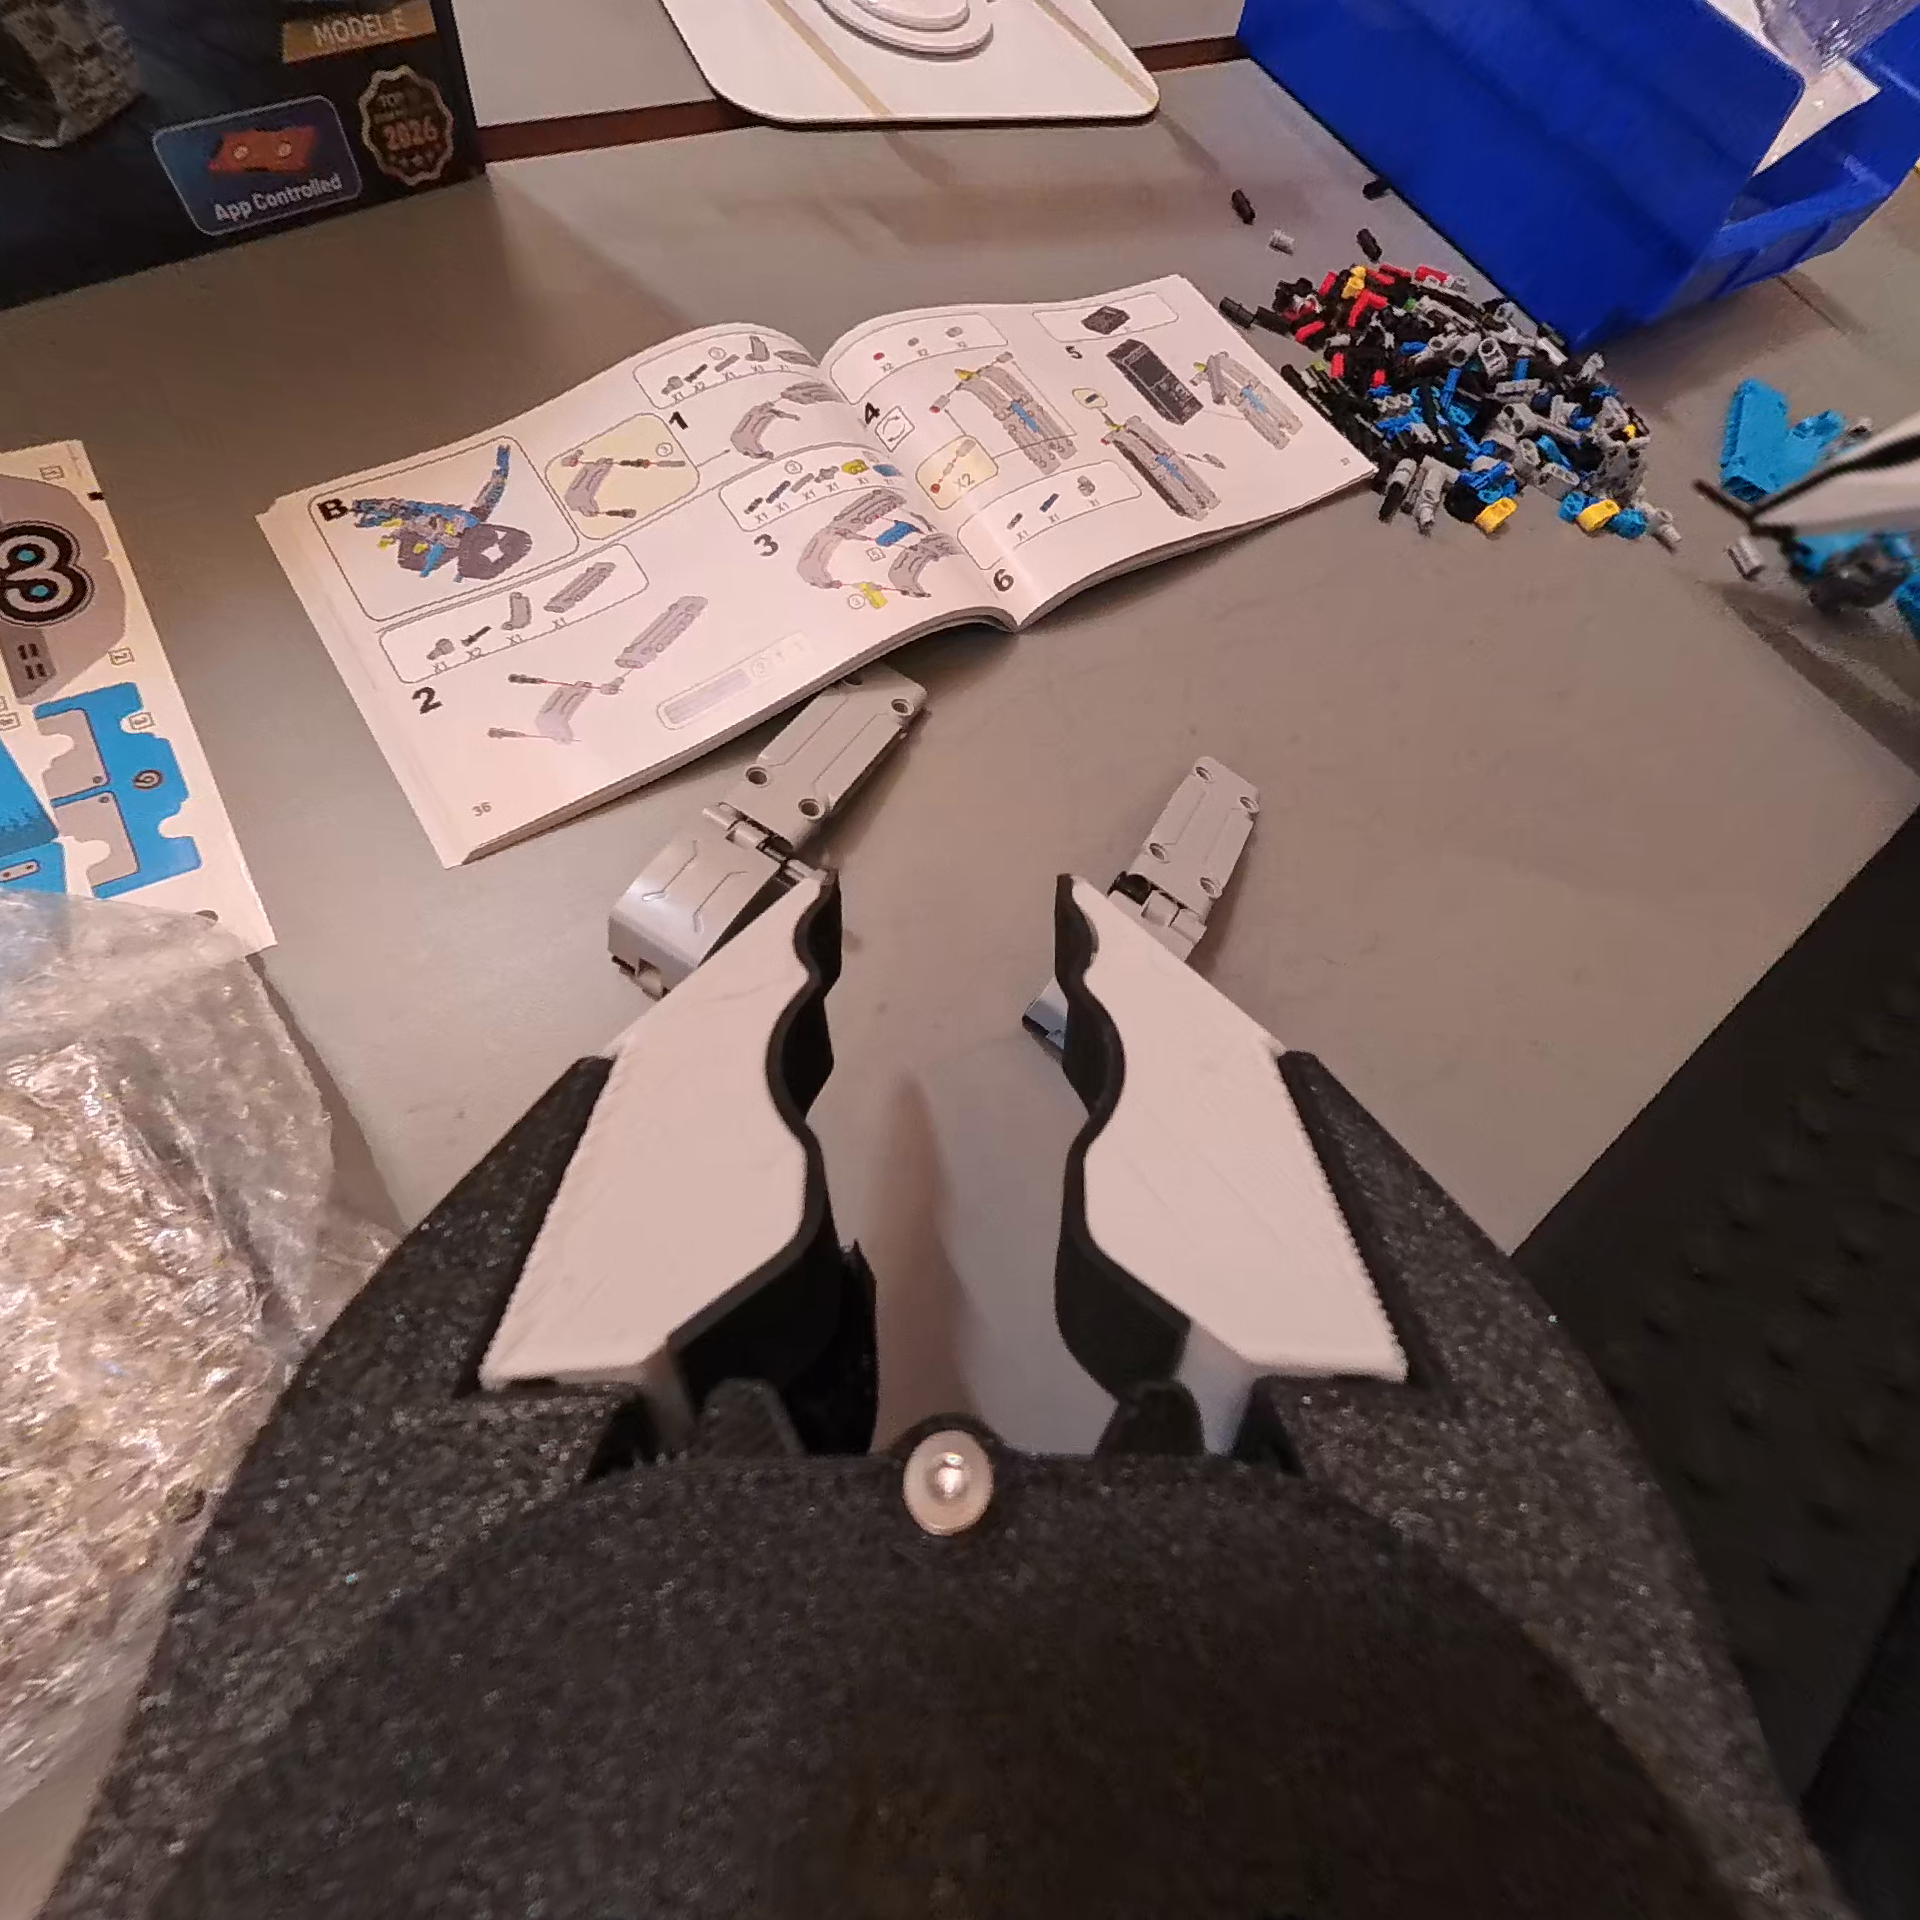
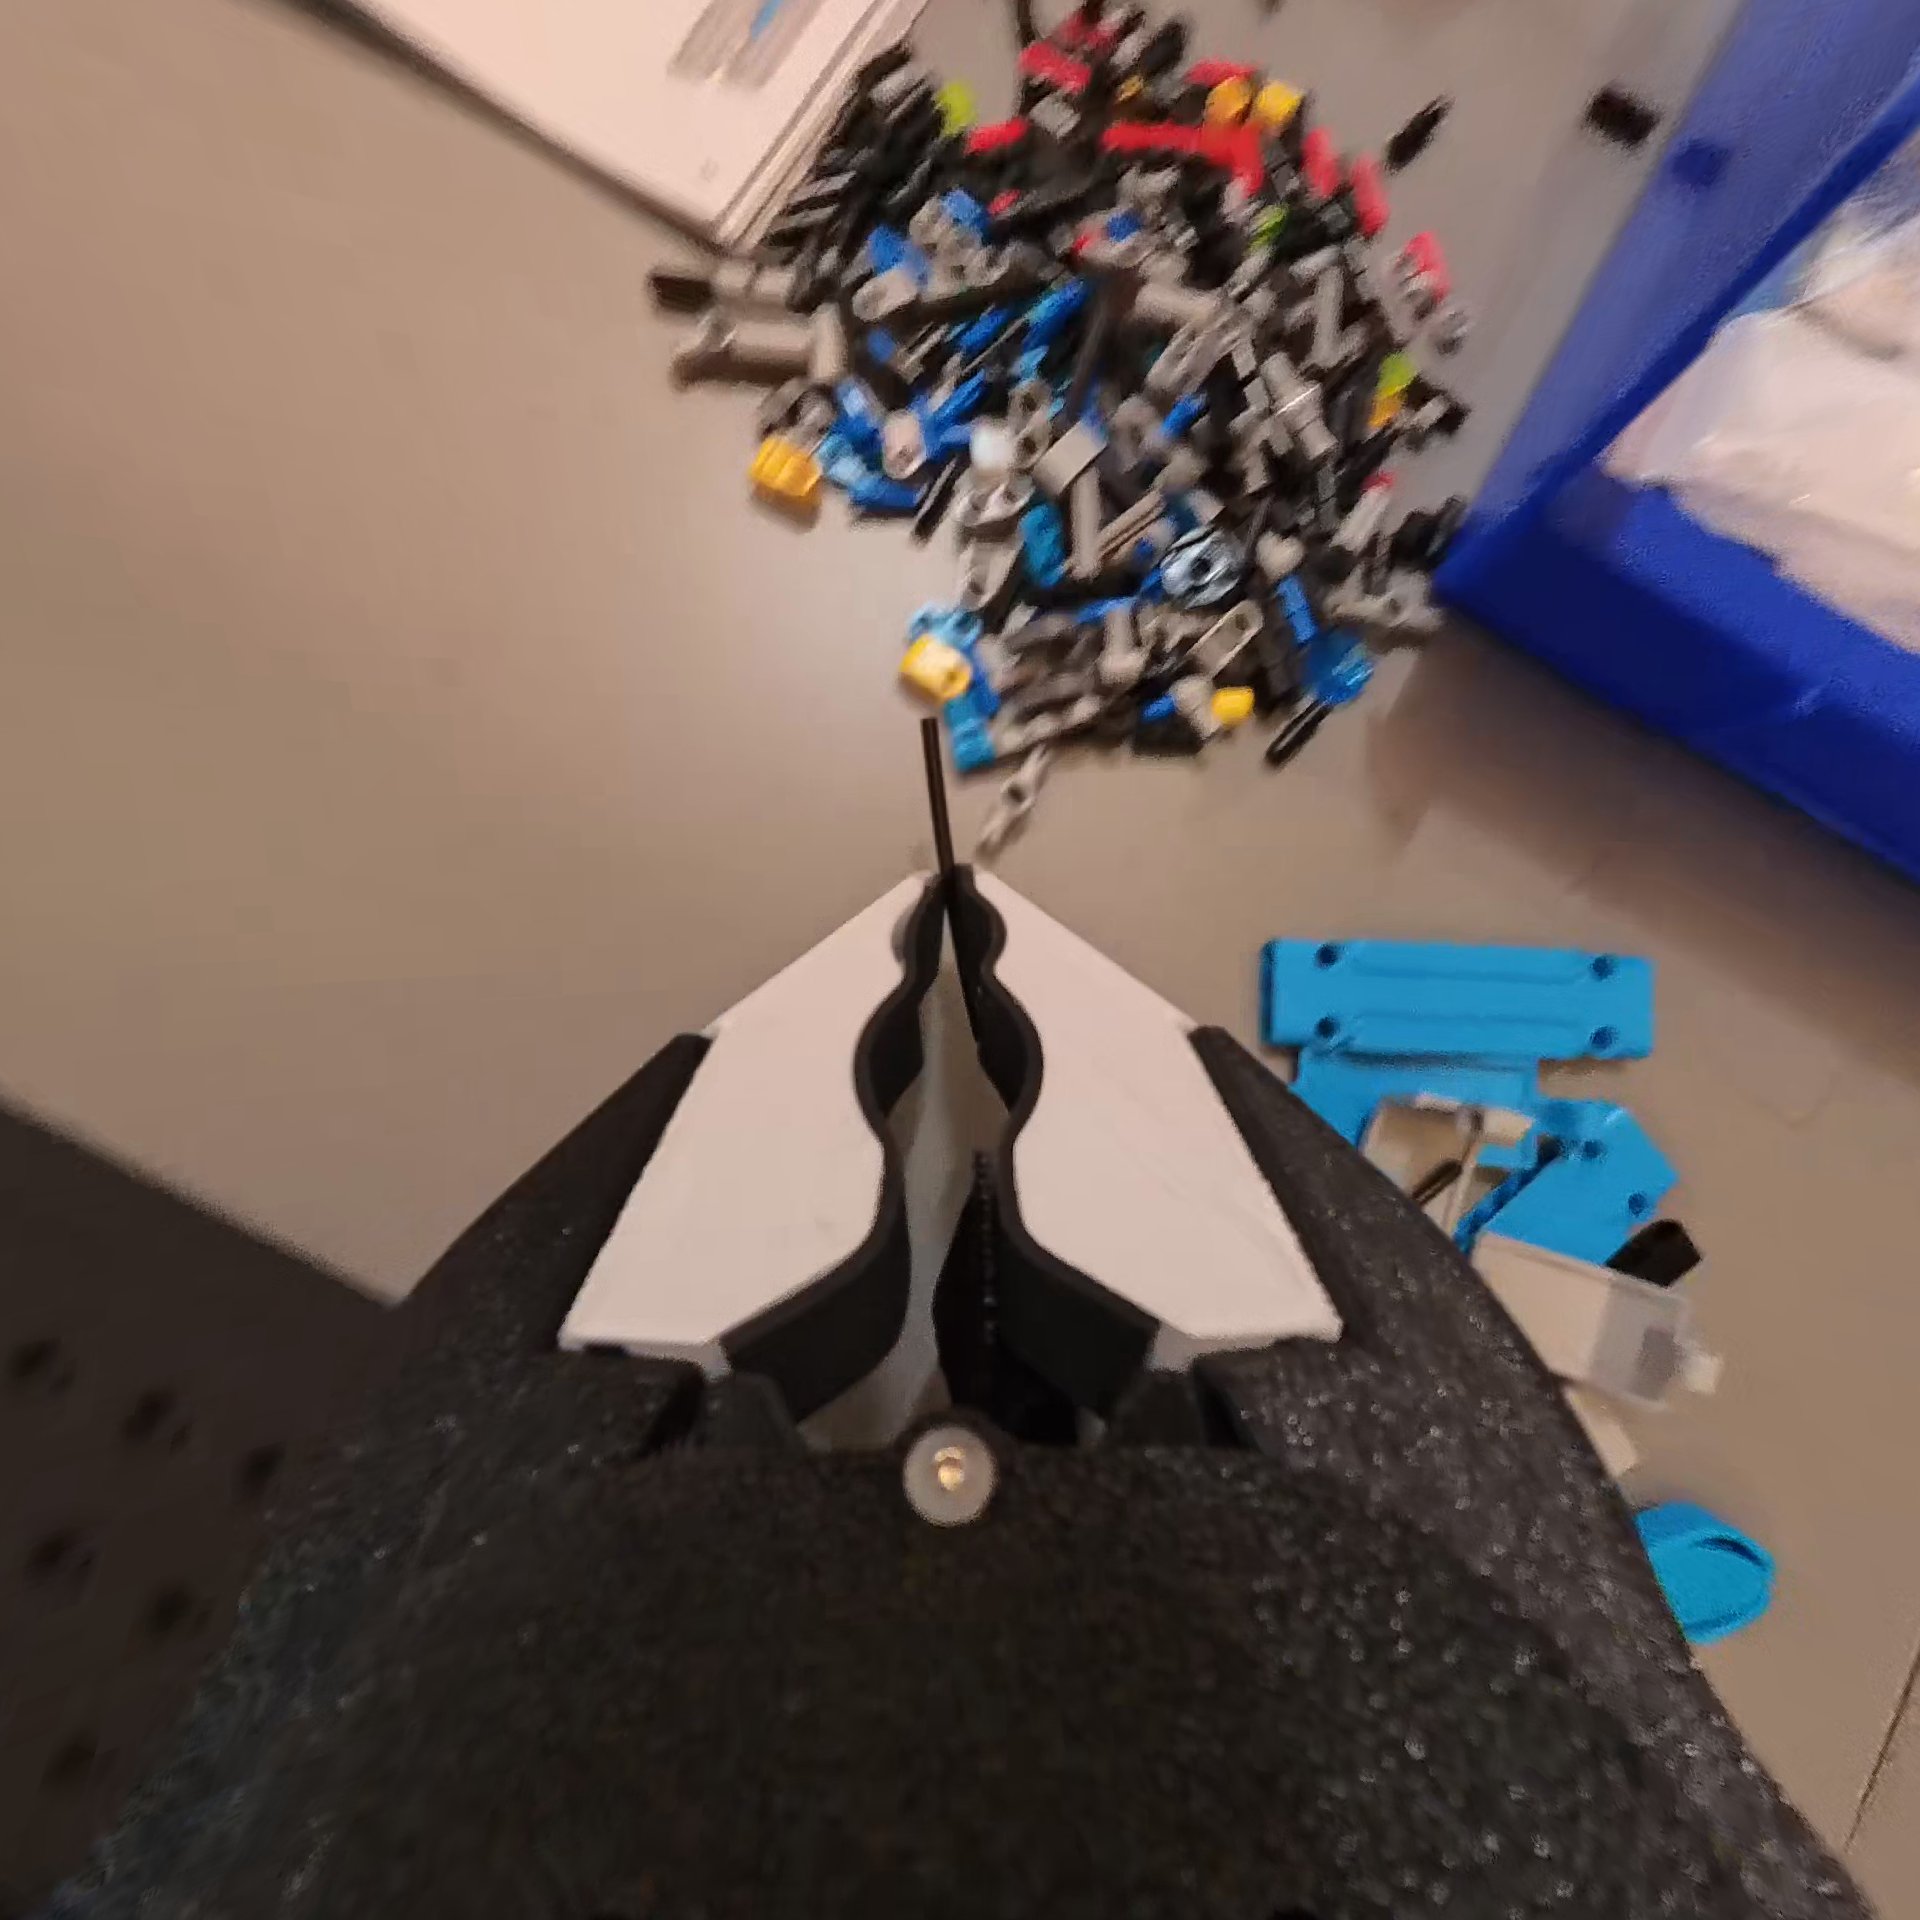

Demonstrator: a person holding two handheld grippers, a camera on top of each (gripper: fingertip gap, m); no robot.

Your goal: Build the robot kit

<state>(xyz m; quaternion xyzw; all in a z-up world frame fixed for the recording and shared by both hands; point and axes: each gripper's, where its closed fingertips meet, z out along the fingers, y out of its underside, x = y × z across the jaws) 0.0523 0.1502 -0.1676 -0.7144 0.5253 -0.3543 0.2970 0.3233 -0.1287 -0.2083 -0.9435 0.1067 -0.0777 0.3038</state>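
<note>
My left gripper [image 1: 948, 894] is open and low over the grey table [image 1: 1351, 831], with bare table between its fingers. A grey hinged panel piece [image 1: 821, 748] lies just outside its left fingertip. A second, smaller grey hinged piece [image 1: 1195, 842] lies just outside its right fingertip. My right gripper [image 2: 948, 883] is shut on a thin black rod [image 2: 935, 790]. The rod sticks straight out past the fingertips toward a pile of small mixed-colour building parts [image 2: 1122, 395]. The right gripper's white finger also shows at the right edge of the left wrist view [image 1: 1829, 488].
An open instruction booklet [image 1: 790, 551] lies beyond the grey pieces, and the parts pile [image 1: 1455, 395] is to its right. A blue bin [image 1: 1558, 135] stands at the back right. A light-blue assembly [image 2: 1455, 1039] lies right of my right gripper. A sticker sheet [image 1: 94, 707] and bubble wrap [image 1: 125, 1195] lie at the left. About 40 cm separates my left fingertips from my right.
</note>
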